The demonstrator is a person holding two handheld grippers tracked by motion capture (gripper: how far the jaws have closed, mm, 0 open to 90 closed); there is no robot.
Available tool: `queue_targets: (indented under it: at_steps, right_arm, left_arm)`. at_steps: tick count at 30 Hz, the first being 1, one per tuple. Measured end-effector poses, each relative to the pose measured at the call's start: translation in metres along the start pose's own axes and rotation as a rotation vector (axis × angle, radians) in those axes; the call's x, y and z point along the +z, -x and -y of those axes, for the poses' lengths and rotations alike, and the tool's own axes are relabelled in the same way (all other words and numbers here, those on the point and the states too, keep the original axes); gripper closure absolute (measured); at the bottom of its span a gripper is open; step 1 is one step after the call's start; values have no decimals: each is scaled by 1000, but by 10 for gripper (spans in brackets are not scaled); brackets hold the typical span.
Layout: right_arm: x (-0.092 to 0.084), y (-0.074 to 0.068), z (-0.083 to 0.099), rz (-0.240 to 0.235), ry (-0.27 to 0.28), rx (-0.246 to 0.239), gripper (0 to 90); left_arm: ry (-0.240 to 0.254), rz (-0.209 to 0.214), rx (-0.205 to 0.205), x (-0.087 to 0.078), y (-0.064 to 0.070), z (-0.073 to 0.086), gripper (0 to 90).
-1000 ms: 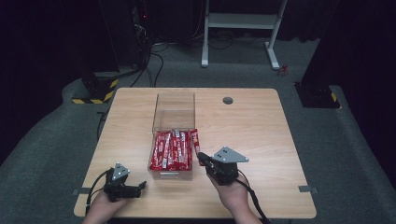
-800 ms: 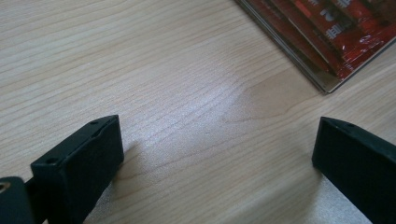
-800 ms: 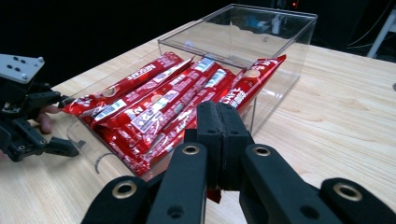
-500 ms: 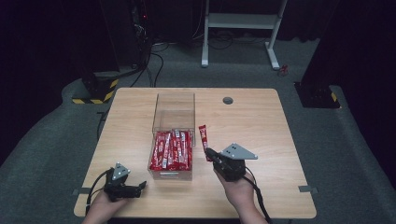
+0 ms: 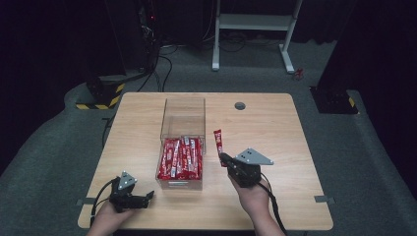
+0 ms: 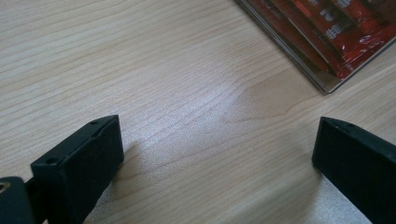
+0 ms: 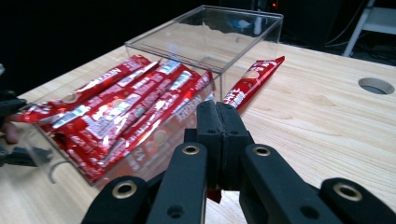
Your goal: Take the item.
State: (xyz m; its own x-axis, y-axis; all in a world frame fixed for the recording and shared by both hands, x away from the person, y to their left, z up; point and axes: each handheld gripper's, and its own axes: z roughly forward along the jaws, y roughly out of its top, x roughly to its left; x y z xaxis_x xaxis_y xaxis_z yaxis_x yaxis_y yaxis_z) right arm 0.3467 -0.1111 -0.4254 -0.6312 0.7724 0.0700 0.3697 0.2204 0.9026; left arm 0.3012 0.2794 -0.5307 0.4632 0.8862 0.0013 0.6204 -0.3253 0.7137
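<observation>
Up close, right gripper point(image 7: 219, 116) pinches sachet point(image 7: 252, 79).

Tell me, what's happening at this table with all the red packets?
A person at a wooden table holds a gripping tool in each hand. The right tool is shut on one red packet, held up beside a clear box with more red packets lying in its near end. The left tool rests open on the table near the box's front corner, holding nothing.
</observation>
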Motion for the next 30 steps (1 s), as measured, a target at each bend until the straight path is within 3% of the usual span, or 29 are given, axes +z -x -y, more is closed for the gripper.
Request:
queue_targets:
  at_steps: [4, 30]
  right_arm:
    - [7, 8, -1, 13, -10, 21, 900]
    - [57, 38, 14, 101, -139, 33, 900]
  left_arm:
    - [0, 0, 0, 0, 0, 0, 24]
    - [0, -2, 2, 0, 0, 0, 24]
